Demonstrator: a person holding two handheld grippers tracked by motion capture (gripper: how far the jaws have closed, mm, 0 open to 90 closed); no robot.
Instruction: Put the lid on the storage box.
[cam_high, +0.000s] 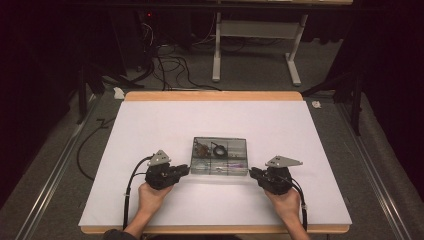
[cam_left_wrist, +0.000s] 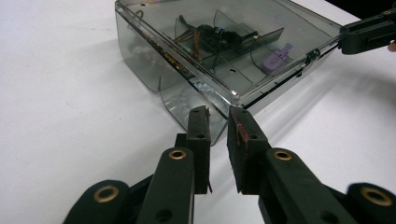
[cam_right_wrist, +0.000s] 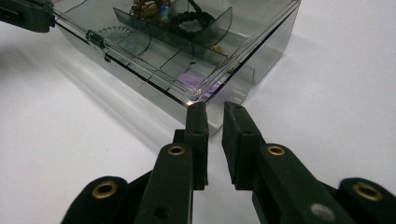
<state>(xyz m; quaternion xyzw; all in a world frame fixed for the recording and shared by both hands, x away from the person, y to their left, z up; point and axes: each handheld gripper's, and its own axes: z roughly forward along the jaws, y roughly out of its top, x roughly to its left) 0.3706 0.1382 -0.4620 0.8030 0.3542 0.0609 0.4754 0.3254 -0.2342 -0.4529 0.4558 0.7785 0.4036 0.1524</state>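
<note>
Clear compartment box (cam_high: 220, 156) flat on white worktop (cam_high: 150, 125), lid closed, between both tools. Left tool (cam_left_wrist: 218, 116): jaws slightly parted, nothing pinched between pads; near corner of box just ahead of tips, close by. Right tool (cam_right_wrist: 215, 112): jaws likewise narrowly apart, gripping nothing; opposite near corner of box just ahead of tips. Inside box, beyond tips: purple piece (cam_left_wrist: 276, 55), dark ring (cam_high: 219, 149), brownish bits (cam_right_wrist: 147, 8) in separate compartments.
</note>
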